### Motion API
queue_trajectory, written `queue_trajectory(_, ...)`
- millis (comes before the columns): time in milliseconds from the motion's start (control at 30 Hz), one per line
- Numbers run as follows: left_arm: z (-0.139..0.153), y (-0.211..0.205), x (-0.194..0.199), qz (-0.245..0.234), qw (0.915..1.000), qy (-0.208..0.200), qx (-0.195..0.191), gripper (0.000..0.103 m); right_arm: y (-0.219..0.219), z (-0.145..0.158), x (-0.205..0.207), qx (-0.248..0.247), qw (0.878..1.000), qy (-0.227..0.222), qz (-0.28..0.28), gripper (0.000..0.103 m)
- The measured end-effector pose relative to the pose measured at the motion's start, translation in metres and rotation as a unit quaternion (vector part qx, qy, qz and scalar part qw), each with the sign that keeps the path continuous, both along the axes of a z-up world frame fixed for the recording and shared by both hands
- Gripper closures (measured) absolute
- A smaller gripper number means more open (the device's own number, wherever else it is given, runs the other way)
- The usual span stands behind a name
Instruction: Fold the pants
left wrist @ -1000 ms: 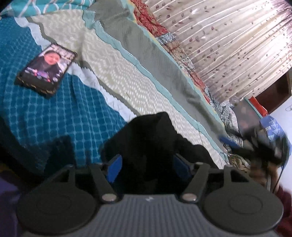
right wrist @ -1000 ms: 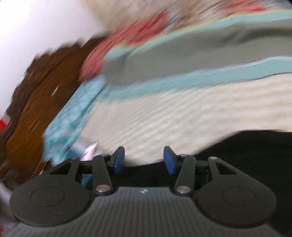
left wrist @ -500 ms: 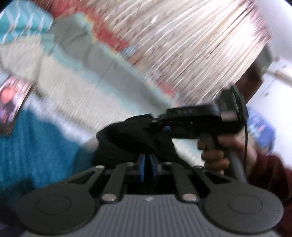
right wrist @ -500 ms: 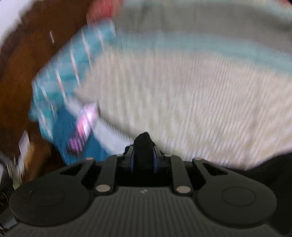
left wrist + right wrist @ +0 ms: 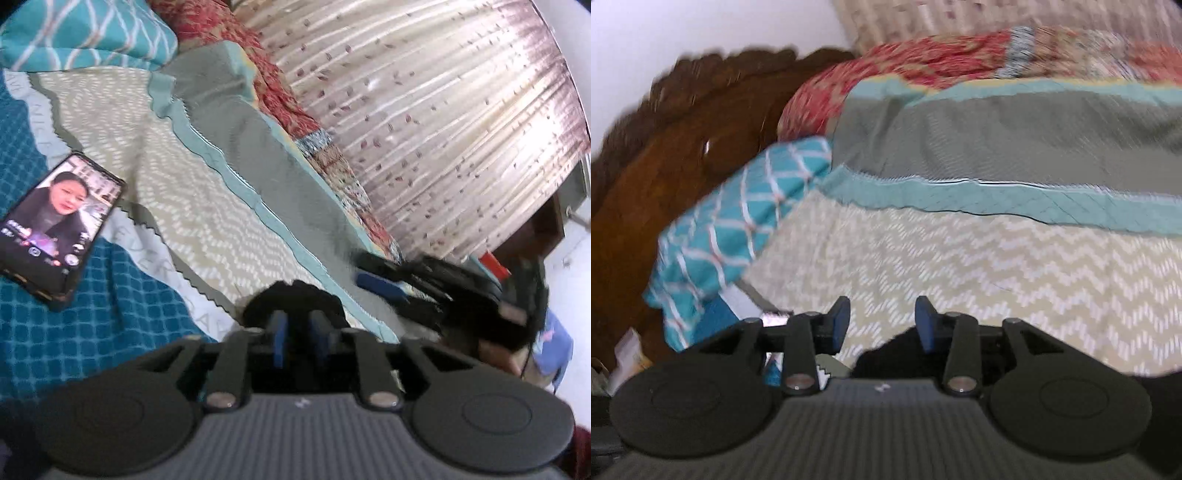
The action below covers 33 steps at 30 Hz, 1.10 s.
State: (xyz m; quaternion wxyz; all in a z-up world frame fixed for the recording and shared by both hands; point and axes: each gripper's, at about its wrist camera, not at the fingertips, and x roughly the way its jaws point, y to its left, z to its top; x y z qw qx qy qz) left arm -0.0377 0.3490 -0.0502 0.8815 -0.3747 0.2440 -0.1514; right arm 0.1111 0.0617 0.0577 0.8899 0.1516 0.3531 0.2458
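Note:
The black pants (image 5: 295, 299) show as a bunched lump on the bed, right in front of my left gripper (image 5: 298, 339). Its jaws are opening; the blue pads (image 5: 279, 339) stand a little apart with the black cloth still in the gap. To the right, in the left wrist view, my right gripper (image 5: 380, 284) is blurred, with a hand behind it. In the right wrist view my right gripper (image 5: 882, 325) is opening with nothing between its pads; an edge of the pants (image 5: 886, 354) lies just under them.
A lit phone (image 5: 55, 229) lies on the blue checked part of the bedspread at the left. A teal pillow (image 5: 738, 229) and a brown wooden headboard (image 5: 665, 147) stand at the bed's head. A patterned curtain (image 5: 443, 110) hangs behind the bed.
Half a second ago both grippers were shut on black cloth; both pairs of pads have since parted. The right gripper has drawn away to the right in the left wrist view.

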Motion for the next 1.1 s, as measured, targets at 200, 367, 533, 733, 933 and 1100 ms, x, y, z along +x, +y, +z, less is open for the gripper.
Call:
queue_trajectory(200,0.001,-0.017,0.035,-0.031,0.9991,0.019,0.02,0.041,-0.057,-0.006,-0.045,-0.029,0.999,-0.007,-0.027,0.06)
queue_trajectory(367,0.002,-0.044,0.075,-0.056,0.9943,0.024,0.087,0.01,-0.077,-0.036,-0.086,-0.04,0.998,0.033,-0.026,0.06)
queue_trajectory(533,-0.016,-0.066,0.134,-0.109,0.9814,0.078,0.137,0.004,-0.088,-0.056,-0.124,-0.053,0.996,0.072,-0.017,0.06)
queue_trajectory(733,0.004,-0.072,0.122,-0.087,0.983,0.094,0.131,0.061,-0.101,-0.058,-0.12,-0.041,0.995,0.071,-0.059,0.06)
queue_trajectory(933,0.04,-0.063,0.07,0.014,0.9726,0.118,0.2,0.057,-0.086,-0.071,-0.102,-0.023,0.996,0.077,-0.047,0.061)
queue_trajectory(1100,0.005,-0.091,0.078,0.008,0.9363,0.17,0.307,0.042,-0.066,-0.091,-0.098,-0.061,0.994,0.091,-0.03,0.059)
